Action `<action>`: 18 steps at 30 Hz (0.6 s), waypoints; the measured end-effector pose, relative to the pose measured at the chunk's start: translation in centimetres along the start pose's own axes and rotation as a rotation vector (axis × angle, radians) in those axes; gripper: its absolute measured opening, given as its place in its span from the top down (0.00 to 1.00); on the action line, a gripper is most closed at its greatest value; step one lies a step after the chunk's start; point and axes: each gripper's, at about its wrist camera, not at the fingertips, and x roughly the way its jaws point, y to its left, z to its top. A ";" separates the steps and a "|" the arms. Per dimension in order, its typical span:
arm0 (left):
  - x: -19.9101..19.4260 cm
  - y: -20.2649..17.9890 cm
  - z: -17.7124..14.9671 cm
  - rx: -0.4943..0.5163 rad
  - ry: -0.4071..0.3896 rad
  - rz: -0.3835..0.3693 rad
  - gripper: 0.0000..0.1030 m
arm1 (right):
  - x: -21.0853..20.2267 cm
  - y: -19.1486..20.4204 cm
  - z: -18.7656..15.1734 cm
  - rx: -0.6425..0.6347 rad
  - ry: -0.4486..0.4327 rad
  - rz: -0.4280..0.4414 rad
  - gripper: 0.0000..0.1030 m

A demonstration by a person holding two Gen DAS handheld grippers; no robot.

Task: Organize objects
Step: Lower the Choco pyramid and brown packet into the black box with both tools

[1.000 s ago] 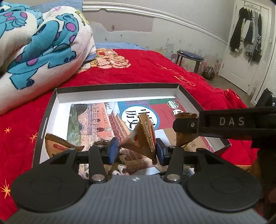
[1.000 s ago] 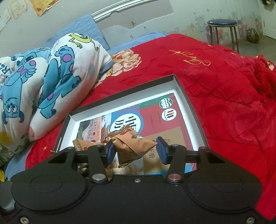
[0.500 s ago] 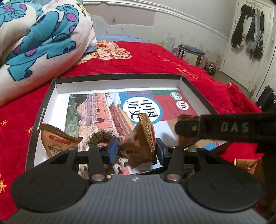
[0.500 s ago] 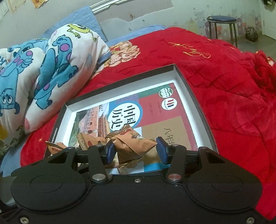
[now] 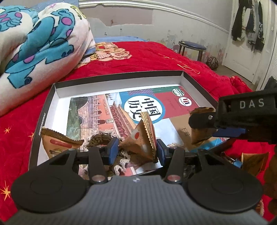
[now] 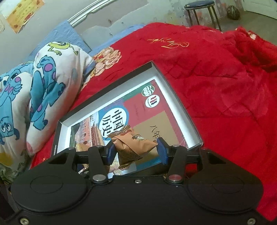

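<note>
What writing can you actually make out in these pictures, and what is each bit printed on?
"DAS": white letters on the right hand-held gripper.
"中国历史": in the white circle on the textbook cover lying in the box.
"下册": lower on that cover.
"八年": on the cover in the right wrist view; the rest is hidden.
"Choco...": on the edge of the brown snack packet in the left hand-held gripper.
Cover logos, box-rim print, wall poster: too small to read.

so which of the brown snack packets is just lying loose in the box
The brown packet at the box's near-left corner; the other two sit between gripper pads.
</note>
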 end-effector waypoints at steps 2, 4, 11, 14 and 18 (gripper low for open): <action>0.1 -0.1 0.0 0.003 -0.001 0.001 0.50 | 0.1 0.3 -0.1 -0.014 0.007 0.005 0.54; 0.1 0.0 0.0 0.002 0.000 0.002 0.50 | 0.3 0.6 -0.3 -0.031 0.015 -0.001 0.54; 0.1 0.0 0.0 0.002 0.001 0.002 0.42 | 0.4 1.2 -0.6 -0.060 0.016 -0.019 0.54; 0.1 0.0 -0.1 -0.003 0.002 0.003 0.38 | 0.4 1.4 -0.7 -0.070 0.018 -0.023 0.54; 0.1 0.1 -0.1 -0.031 0.003 -0.005 0.39 | 0.2 1.4 -0.6 -0.072 0.018 -0.019 0.54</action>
